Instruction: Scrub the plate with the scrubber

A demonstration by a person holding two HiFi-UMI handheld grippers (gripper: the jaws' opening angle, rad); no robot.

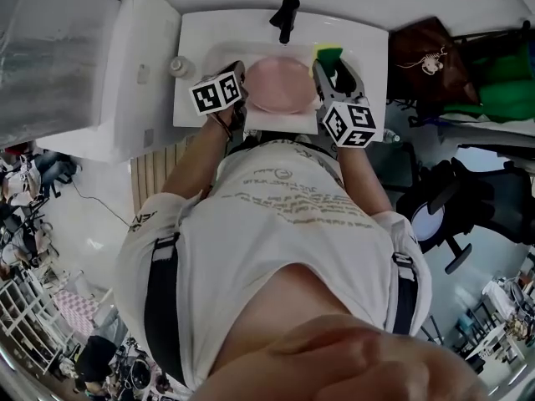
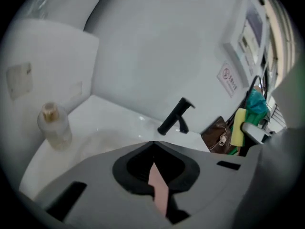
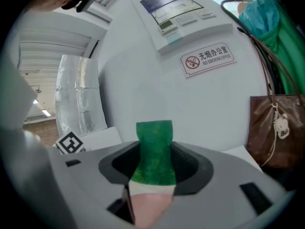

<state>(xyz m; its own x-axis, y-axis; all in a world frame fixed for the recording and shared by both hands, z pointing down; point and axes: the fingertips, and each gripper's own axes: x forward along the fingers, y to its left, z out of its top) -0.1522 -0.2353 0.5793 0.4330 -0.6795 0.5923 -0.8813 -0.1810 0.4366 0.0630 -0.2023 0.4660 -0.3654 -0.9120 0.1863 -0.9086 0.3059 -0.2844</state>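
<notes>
Thin rim hold, upper centre
Our left gripper (image 1: 242, 73) pinches only the rim of the plate (image 1: 278, 84) (perhaps wet); the scrubber (image 3: 153, 149) clamped in our right gripper (image 1: 334, 72) could lever it loose.

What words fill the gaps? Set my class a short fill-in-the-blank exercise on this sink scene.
1. The left gripper is shut on the rim of a ____ plate.
2. The right gripper is shut on a scrubber whose scouring side is ____.
3. The faucet at the back of the white sink is ____.

Missing words: pink; green; black.
</notes>
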